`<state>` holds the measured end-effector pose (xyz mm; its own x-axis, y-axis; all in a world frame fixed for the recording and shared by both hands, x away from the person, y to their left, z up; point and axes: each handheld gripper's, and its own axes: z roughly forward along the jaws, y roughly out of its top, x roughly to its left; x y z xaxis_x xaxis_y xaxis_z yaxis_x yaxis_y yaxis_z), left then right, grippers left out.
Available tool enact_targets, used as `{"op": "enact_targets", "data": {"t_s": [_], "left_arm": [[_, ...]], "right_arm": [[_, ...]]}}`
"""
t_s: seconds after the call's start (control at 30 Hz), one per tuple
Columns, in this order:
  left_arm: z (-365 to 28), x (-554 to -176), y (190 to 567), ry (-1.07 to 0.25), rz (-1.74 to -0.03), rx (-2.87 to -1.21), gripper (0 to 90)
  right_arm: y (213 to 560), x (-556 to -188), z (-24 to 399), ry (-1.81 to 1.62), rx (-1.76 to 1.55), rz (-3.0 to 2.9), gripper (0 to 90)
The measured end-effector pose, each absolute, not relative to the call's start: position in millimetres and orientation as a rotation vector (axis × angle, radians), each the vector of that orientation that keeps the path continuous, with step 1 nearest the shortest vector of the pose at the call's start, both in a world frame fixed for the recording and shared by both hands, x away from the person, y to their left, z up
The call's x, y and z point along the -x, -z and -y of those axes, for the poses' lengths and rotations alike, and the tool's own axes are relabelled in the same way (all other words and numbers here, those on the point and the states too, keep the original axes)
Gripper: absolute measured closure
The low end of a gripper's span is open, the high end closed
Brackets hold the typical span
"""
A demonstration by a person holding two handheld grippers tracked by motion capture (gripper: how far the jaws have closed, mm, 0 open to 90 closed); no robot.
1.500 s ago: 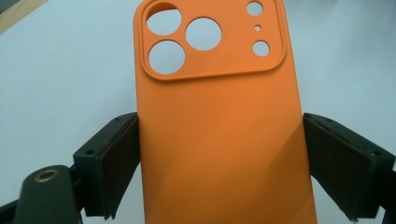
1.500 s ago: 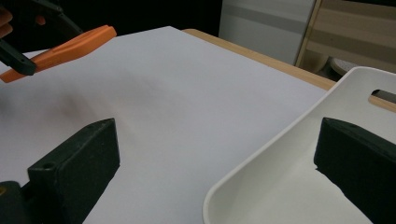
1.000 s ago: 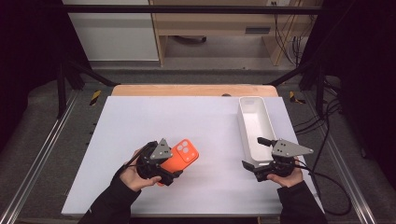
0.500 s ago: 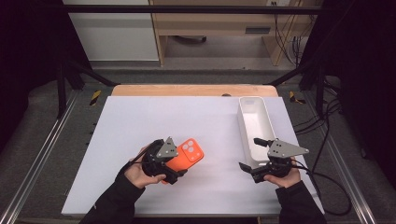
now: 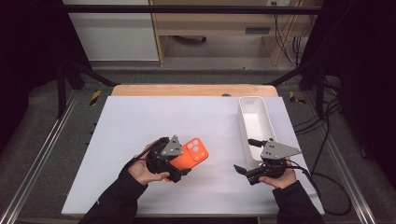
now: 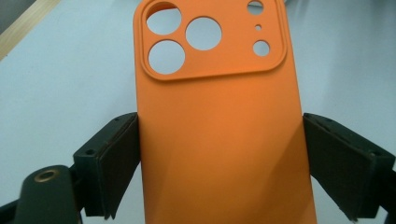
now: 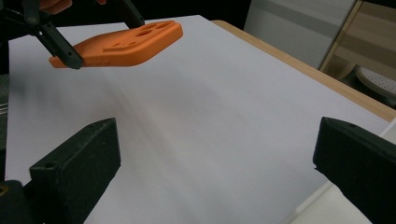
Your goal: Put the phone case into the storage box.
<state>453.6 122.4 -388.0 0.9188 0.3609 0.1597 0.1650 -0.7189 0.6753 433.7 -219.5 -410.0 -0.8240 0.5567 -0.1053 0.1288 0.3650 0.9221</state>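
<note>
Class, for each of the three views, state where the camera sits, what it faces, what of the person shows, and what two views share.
High view: above the person's side, facing the white table; both forearms, left gripper, right gripper.
Left gripper view: on that gripper, facing the orange silicone phone case between its jaws.
Right gripper view: on that gripper, jaws apart, facing across the table.
Shared: the case and table show in all three.

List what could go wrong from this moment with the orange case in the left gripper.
1. The left gripper pinches the orange phone case only by its two long edges, near one end; the soft-looking shell could bow or slip out.
2. The case hangs above the white table, so a slip would drop it.
3. The right gripper, open beside the white tray, might knock the tray if swung across.
</note>
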Motion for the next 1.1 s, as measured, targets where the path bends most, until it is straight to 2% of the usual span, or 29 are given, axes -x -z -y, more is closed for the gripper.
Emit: {"op": "enact_targets", "data": {"t_s": [1.1], "left_arm": [[-95.5, -457.0, 389.1, -0.353, -0.19, -2.454, 13.4]], "right_arm": [[409.3, -423.8, 185.0, -1.321, -0.402, -2.35, 1.8]]}}
